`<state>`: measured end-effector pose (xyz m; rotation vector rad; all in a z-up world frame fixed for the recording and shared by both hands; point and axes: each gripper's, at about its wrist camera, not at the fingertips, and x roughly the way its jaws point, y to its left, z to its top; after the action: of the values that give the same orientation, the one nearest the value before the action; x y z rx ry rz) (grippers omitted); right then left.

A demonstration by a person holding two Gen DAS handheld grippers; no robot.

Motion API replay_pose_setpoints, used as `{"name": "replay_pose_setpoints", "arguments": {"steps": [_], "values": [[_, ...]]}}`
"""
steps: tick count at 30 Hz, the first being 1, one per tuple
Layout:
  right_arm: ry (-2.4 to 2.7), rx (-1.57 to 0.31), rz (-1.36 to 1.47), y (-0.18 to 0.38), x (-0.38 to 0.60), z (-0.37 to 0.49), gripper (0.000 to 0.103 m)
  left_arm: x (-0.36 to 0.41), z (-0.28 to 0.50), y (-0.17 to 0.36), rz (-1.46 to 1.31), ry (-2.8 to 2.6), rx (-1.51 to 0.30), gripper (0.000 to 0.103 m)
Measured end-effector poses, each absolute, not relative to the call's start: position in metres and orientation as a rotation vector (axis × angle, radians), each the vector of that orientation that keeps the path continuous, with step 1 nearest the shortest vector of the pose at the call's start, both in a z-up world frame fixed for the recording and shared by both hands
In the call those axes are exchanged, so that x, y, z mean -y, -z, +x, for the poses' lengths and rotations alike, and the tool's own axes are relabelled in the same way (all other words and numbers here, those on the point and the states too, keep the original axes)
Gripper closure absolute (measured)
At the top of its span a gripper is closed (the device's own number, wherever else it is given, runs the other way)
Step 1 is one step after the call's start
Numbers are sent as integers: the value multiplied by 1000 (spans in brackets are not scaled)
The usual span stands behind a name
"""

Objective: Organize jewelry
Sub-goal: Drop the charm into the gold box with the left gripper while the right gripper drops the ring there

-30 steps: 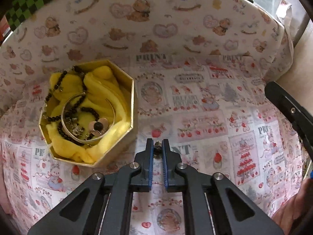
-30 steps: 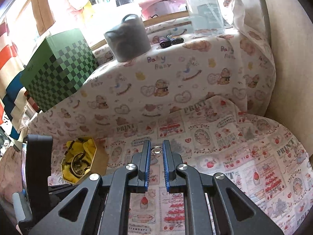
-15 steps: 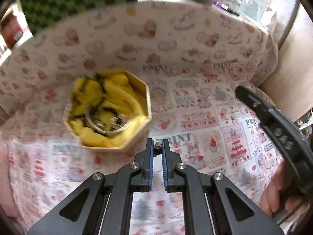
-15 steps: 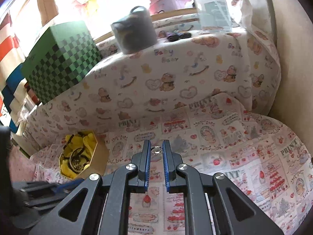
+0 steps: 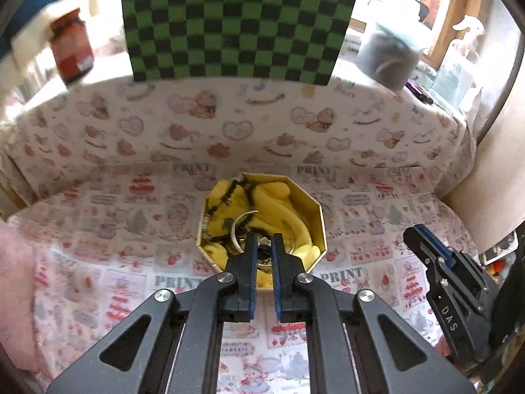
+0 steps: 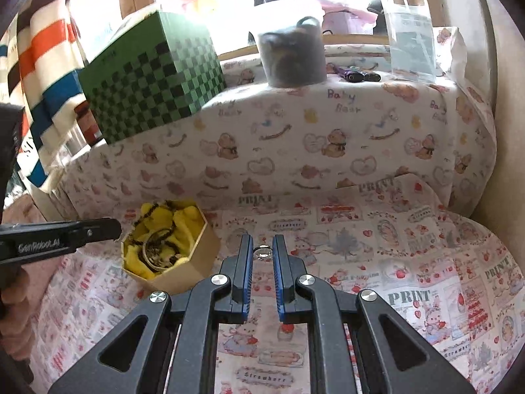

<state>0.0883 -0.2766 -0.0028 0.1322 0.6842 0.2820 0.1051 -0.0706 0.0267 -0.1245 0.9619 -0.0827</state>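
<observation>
A gold hexagonal box (image 5: 320, 220) (image 6: 193, 262) lined with yellow cloth stands on the printed tablecloth. It holds a black bead necklace (image 5: 229, 193), a silver bangle (image 5: 238, 226) and small pieces. My left gripper (image 5: 263, 249) is shut on a small dark jewelry piece and hovers over the box's near edge. My right gripper (image 6: 262, 252) is shut on a silver ring (image 6: 262, 252), above the cloth to the right of the box. The left gripper also shows in the right wrist view (image 6: 113, 228).
A raised shelf covered in bear-print cloth (image 6: 295, 138) runs behind. On it stand a green checkered box (image 5: 236, 23) (image 6: 151, 75), a grey round container (image 6: 292, 55), a clear jar (image 6: 410, 32) and a red jar (image 5: 70, 49). A wall (image 6: 505, 98) is on the right.
My left gripper has moved up and over the box, which now sits centred under its fingertips. The right gripper keeps the ring and has shifted little.
</observation>
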Motion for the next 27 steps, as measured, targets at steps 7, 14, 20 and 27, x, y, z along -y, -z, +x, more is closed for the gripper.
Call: {"name": "replay_pose_setpoints", "arguments": {"steps": [7,14,20,27], "values": [[-276,-697,132,7,279,92,90,68,109,-14,-127,76,-921,79],[-310,-679,128,4,274,87,90,54,91,-25,-105,73,-806,47],[-338,-648,101,-1,267,79,90,30,46,-34,-78,-12,-544,9],[-459,-623,66,-15,245,55,90,7,24,-38,-80,-59,-388,0]]}}
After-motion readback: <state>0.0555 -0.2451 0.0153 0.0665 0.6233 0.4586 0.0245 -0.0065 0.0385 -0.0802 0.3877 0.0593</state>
